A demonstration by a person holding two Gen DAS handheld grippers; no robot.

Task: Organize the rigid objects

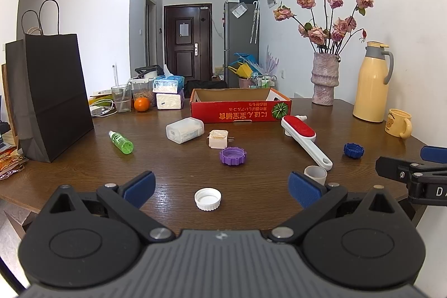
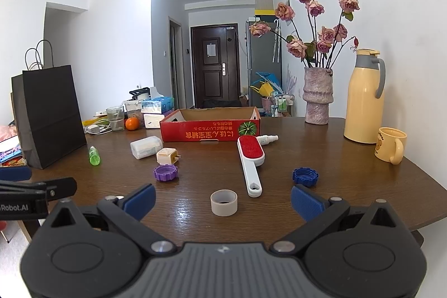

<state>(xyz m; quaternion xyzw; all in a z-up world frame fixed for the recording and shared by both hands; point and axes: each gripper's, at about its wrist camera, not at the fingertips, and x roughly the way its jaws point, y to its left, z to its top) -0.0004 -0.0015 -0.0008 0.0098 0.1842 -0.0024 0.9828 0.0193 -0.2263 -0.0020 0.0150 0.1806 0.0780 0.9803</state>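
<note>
Small objects lie scattered on the brown table: a white cap (image 1: pixel 207 198), a purple cap (image 1: pixel 232 155), a blue cap (image 1: pixel 353 150), a grey ring (image 2: pixel 223 202), a red-and-white lint brush (image 1: pixel 304 138), a beige charger (image 1: pixel 218 139), a white plastic case (image 1: pixel 185 130) and a green spray bottle (image 1: pixel 121 142). An open red cardboard box (image 1: pixel 240 110) stands behind them. My left gripper (image 1: pixel 222 190) is open, with the white cap between its fingers' line. My right gripper (image 2: pixel 223 200) is open around the grey ring's position, not touching it.
A black paper bag (image 1: pixel 53 99) stands at the left. A vase of dried roses (image 1: pixel 324 80), a yellow thermos (image 1: pixel 371 83) and a yellow mug (image 1: pixel 398 123) line the right wall. A glass, an orange (image 1: pixel 141 104) and tissue packs sit at the back left.
</note>
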